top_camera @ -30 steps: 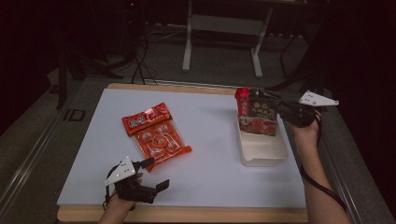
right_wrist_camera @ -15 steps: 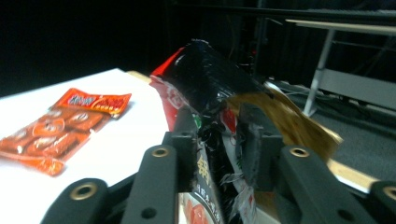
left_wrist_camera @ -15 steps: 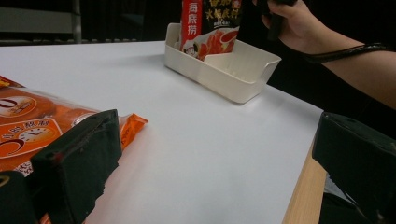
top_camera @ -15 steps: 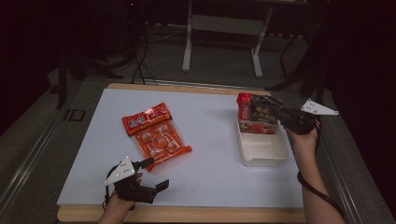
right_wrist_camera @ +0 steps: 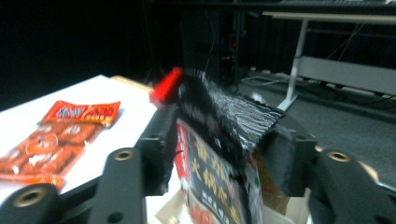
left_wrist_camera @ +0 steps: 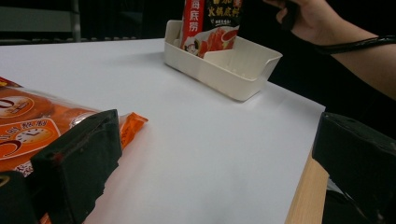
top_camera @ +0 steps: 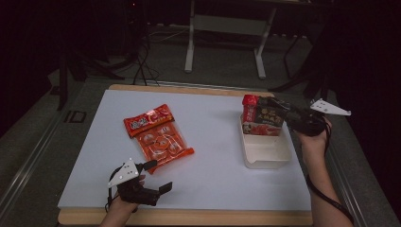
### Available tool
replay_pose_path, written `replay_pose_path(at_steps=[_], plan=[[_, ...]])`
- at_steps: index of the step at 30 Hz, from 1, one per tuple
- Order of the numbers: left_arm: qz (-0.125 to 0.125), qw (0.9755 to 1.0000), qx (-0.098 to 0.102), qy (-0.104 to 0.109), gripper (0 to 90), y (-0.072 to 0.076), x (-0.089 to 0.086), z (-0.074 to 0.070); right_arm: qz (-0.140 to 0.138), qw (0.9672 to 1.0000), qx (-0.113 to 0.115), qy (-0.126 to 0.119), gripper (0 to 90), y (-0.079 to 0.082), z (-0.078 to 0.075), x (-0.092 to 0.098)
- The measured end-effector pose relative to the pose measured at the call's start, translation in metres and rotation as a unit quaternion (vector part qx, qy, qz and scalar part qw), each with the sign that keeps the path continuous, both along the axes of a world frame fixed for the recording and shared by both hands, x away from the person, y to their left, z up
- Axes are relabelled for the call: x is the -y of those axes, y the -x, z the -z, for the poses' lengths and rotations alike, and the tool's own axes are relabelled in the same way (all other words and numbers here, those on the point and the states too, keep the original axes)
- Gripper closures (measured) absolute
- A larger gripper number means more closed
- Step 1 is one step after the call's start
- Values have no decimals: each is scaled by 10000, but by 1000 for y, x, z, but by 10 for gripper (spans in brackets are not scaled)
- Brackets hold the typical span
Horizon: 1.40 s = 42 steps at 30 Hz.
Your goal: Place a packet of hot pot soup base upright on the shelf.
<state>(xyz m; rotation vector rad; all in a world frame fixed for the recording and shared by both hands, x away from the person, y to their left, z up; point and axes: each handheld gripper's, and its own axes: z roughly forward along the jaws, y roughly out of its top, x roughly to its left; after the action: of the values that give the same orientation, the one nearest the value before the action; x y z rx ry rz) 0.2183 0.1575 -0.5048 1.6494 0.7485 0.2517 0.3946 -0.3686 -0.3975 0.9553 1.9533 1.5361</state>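
A red and black foil packet stands upright in the far end of a white bin at the table's right. My right gripper reaches in from the right at the packet's top. Its jaws have just been opening; in the right gripper view the packet sits between the spread jaws of the right gripper. An orange snack packet lies flat left of centre. My left gripper rests open near the front edge, just below that packet's corner.
The white tabletop has a wooden rim at the front. The bin's near half is bare. Dark floor, a metal stand and cables lie beyond the far edge.
The red and black packet has settled from a lean to standing in the bin's far end, and the right gripper's jaws have spread around it. The left gripper has stayed put.
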Motion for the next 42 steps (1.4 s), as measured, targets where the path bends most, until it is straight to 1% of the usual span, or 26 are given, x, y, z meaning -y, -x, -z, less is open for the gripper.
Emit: replay_pose_path(at_steps=[3,4,9,12,14,15,17,19,22,23,24,25,26,28,29,30,32,33,34,35,36,38,39,40,41,42], plan=[[2,10000,2,4,23,0,0,0,-10,10000,39,13,468,4,-8,-2],[-19,9999,24,-112,23,0,1,0,6,9999,108,49,408,8,-16,-5],[-52,9997,99,-237,23,-1,1,-1,31,9997,176,188,320,19,-32,-16],[-61,9996,102,-246,23,-1,1,-1,22,9997,121,223,240,24,-35,-22],[-101,9994,235,-237,23,0,1,-2,36,9996,174,218,170,26,-36,-24],[-106,9993,252,-246,23,0,0,-2,27,9995,230,215,137,28,-37,-26],[-118,9995,186,-213,23,0,0,-3,-32,9993,319,184,125,33,-40,-29],[-116,9998,123,-121,45,0,-1,-4,-67,9994,326,125,109,37,-42,-32],[-107,9998,-66,-144,50,0,-1,-5,-121,9995,301,-9,107,43,-46,-35],[-168,9996,-139,-169,50,0,-2,-6,-119,9994,315,-60,107,46,-47,-37],[-197,9995,-190,-172,50,0,-2,-6,-145,9994,299,-57,107,50,-48,-38],[-219,9991,-298,-200,50,-1,-2,-7,-176,9993,327,-62,107,52,-48,-40],[-262,9986,-374,-272,50,-2,-3,-7,-221,9991,354,-70,107,56,-49,-41],[-275,9982,-452,-293,51,-4,-5,-9,-262,9989,389,-53,115,62,-48,-45],[-271,9980,-476,-309,51,-5,-7,-10,-336,9986,399,-81,118,66,-47,-47],[-280,9980,-476,-291,53,-6,-7,-10,-413,9984,377,-96,119,70,-46,-49],[-343,9979,-447,-320,55,-7,-9,-11,-450,9983,375,-70,134,77,-42,-52],[-363,9976,-457,-362,68,-8,-10,-11,-517,9980,352,-113,134,79,-41,-53],[-410,9976,-417,-381,72,-8,-10,-11,-574,9977,331,-137,135,82,-39,-54],[-398,9977,-383,-383,101,-8,-11,-11,-573,9977,332,-115,138,86,-37,-55],[-391,9978,-379,-371,157,-9,-12,-11,-611,9976,324,-94,139,88,-35,-57],[-425,9976,-337,-423,159,-10,-13,-12,-714,9969,318,-30,139,94,-30,-60],[-416,9978,-297,-431,195,-10,-13,-12,-762,9966,317,-1,139,97,-28,-61],[-418,9977,-263,-463,278,-10,-14,-13,-813,9962,305,-18,140,100,-26,-62],[-464,9971,-257,-545,328,-11,-15,-13,-875,9957,295,-18,140,103,-23,-63],[-488,9971,-209,-550,348,-11,-16,-14,-918,9953,297,-11,141,107,-21,-65]])
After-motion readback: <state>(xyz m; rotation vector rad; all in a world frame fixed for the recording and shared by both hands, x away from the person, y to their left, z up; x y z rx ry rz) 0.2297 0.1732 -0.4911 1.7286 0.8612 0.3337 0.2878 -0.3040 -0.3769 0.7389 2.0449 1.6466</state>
